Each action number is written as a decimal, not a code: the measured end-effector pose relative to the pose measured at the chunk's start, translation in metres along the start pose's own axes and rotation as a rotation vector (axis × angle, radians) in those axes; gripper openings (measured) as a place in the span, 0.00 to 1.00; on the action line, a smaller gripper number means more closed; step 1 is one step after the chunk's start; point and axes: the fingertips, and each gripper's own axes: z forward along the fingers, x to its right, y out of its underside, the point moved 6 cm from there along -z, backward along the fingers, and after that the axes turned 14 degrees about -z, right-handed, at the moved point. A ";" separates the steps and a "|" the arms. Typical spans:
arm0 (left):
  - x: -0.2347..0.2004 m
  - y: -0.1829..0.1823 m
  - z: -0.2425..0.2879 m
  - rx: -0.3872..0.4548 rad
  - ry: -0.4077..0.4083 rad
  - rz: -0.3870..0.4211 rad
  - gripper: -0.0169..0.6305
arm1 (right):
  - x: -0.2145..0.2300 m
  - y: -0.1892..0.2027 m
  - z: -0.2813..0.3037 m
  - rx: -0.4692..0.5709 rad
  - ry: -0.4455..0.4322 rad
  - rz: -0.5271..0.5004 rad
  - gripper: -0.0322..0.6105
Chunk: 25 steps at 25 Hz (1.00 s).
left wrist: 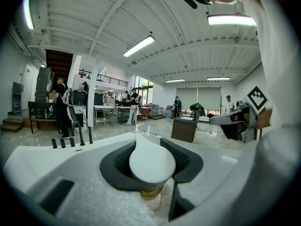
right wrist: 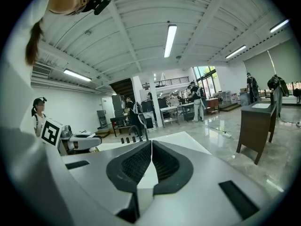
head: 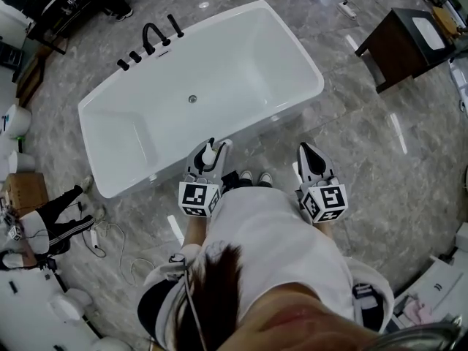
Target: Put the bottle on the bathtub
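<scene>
No readable text or numbers (any view)

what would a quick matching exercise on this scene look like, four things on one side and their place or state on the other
Things
1. bottle
2. right gripper
3. black faucet
4. dark wooden cabinet

Place or state
a. on the rim of the bathtub
b. jaws together, nothing between them
c. gripped by the left gripper
d. on the floor, apart from the tub, to its right in the head view

Pairs: 1-c, 2-b, 3-a, 4-d
</scene>
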 end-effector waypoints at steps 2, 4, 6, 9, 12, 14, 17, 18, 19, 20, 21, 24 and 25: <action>-0.001 0.003 0.005 -0.011 0.002 0.004 0.24 | 0.001 0.003 0.002 -0.011 -0.004 0.004 0.07; -0.001 0.009 0.013 -0.026 0.008 0.011 0.24 | 0.005 0.009 0.003 -0.026 -0.003 0.010 0.07; 0.001 0.017 0.018 -0.047 0.019 0.008 0.24 | 0.008 0.015 -0.001 -0.050 0.002 0.018 0.07; 0.003 0.025 0.022 -0.074 0.042 -0.004 0.24 | 0.006 0.022 -0.006 -0.081 0.013 0.028 0.07; -0.004 0.030 0.025 -0.093 0.058 -0.007 0.24 | -0.001 0.026 0.000 -0.097 0.014 0.037 0.07; -0.008 0.032 0.030 -0.099 0.068 -0.004 0.24 | -0.001 0.025 0.006 -0.098 0.012 0.037 0.07; -0.009 0.036 0.044 -0.100 0.092 0.003 0.24 | 0.002 0.025 0.014 -0.090 0.007 0.025 0.07; -0.008 0.039 0.047 -0.106 0.101 0.007 0.24 | 0.001 0.028 0.014 -0.095 0.004 0.023 0.07; -0.008 0.044 0.049 -0.117 0.111 0.013 0.24 | 0.000 0.033 0.014 -0.106 0.004 0.027 0.07; -0.008 0.050 0.050 -0.131 0.123 0.023 0.24 | -0.002 0.039 0.013 -0.119 0.009 0.035 0.07; -0.007 0.055 0.051 -0.147 0.136 0.032 0.24 | -0.004 0.045 0.012 -0.133 0.015 0.047 0.07; -0.007 0.070 0.056 -0.192 0.174 0.045 0.24 | -0.011 0.059 0.011 -0.166 0.014 0.070 0.07; -0.007 0.075 0.059 -0.204 0.186 0.045 0.24 | -0.012 0.063 0.011 -0.175 0.011 0.074 0.07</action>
